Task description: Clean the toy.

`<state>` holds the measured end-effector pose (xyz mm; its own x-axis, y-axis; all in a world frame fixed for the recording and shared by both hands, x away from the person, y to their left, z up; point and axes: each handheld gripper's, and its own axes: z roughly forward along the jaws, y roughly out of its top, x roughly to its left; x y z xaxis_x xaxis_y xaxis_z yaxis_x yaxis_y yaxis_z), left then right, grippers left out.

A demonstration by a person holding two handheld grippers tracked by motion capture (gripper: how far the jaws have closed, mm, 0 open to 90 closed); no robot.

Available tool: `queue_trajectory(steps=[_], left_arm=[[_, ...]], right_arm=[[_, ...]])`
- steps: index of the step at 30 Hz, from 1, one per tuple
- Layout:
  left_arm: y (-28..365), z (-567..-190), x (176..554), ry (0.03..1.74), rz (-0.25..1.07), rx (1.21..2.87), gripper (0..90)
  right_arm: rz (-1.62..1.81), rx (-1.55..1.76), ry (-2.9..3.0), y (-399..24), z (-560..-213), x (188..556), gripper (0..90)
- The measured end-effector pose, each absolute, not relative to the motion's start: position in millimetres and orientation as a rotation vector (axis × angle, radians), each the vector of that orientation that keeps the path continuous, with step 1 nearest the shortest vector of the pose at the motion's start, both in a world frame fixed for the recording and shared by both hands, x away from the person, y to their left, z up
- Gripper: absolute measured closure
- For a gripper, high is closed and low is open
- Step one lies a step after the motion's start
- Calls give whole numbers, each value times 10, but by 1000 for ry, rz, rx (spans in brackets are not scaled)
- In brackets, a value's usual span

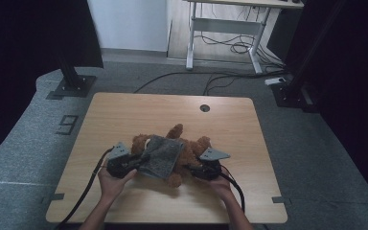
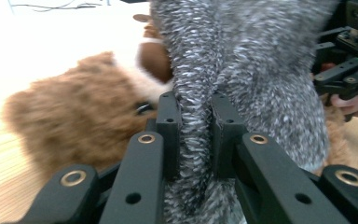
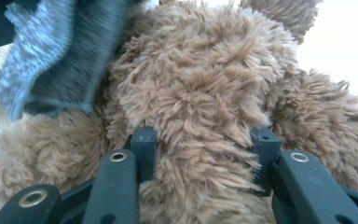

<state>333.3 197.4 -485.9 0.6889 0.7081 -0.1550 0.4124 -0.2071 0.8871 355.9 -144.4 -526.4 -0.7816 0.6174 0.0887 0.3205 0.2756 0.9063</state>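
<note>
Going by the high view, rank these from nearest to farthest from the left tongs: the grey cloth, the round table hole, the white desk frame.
1. grey cloth: clamped in the left tongs.
2. round table hole: far edge of the table, to the right.
3. white desk frame: on the floor beyond the table.

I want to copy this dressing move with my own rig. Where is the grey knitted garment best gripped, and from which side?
Judging by the views, grip the grey knitted garment at its bunched edge from the person's left, as the left gripper does; the knit folds thin between the pads there, clear of the teddy bear.
</note>
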Motion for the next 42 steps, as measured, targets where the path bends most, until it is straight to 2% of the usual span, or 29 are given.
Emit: queue_trajectory(steps=[3,6,11,22,28,31,35,42], left_arm=[[2138,-4866,3341,940,393,1827,767],[2319,-4971,3394,1007,341,1809,766],[2507,-5169,3524,1116,331,1811,766],[2523,-5407,3818,1212,277,1864,763],[2575,-5156,3654,1157,319,1783,764],[2455,-4851,3502,1047,352,1751,764],[2096,-4572,3425,910,344,1755,764],[1302,-4472,3700,815,214,1827,765]], right_arm=[[1515,860,2268,-1447,-5267,3561,567],[1514,855,2269,-1448,-5268,3558,567],[1513,854,2270,-1445,-5270,3558,567],[1519,855,2266,-1446,-5276,3559,568],[1522,838,2269,-1458,-5278,3550,570],[1517,823,2270,-1446,-5275,3540,570],[1522,820,2281,-1446,-5273,3538,567],[1519,821,2286,-1445,-5269,3538,565]])
